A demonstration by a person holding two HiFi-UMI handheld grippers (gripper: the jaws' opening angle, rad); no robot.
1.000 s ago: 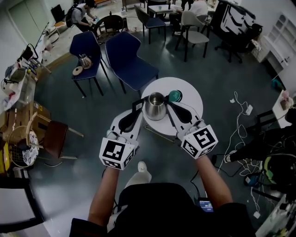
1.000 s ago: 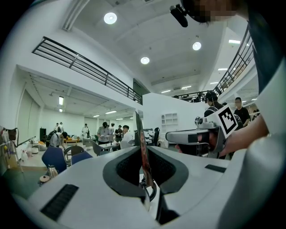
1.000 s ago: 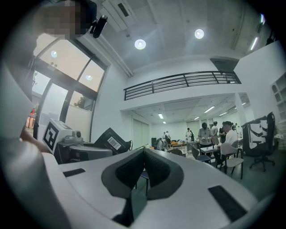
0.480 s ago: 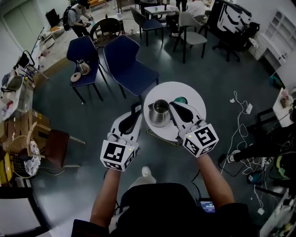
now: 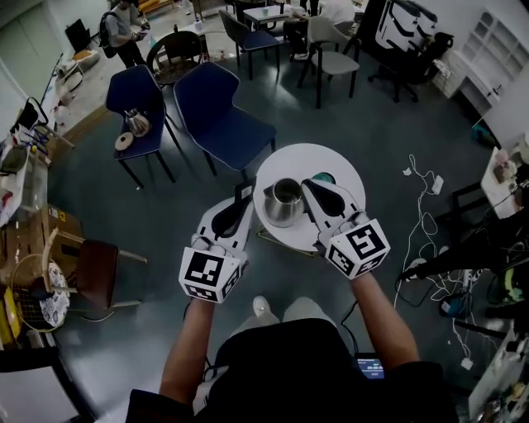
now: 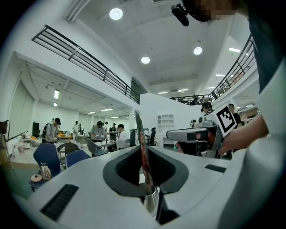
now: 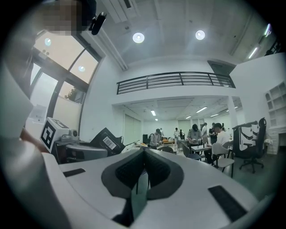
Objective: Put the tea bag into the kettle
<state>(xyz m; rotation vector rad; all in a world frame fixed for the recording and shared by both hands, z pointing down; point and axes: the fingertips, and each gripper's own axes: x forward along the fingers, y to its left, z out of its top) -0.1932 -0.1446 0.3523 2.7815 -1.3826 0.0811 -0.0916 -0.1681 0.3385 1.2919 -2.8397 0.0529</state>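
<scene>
Steel kettle (image 5: pixel 283 201) stands open on the round white bench (image 5: pixel 344 168). The left gripper (image 5: pixel 245 198) has its fingers clenched on the tea bag (image 6: pixel 143 144), held upright beside the kettle's rim (presumably for lowering in). The right gripper (image 5: pixel 308 184) has its fingers closed on nothing, hovering across the kettle.

Round ceiling lamps (image 6: pixel 116 14) glare brightly; fisheye warps edges, corners black, head view dimmer

Steel kettle (image 5: pixel 283 202) upright, lidless, on round table (image 5: pixel 340 169) — tea bag (image 6: pixel 140 130) upright, pinched in left claw (image 5: pixel 245 194).
</scene>
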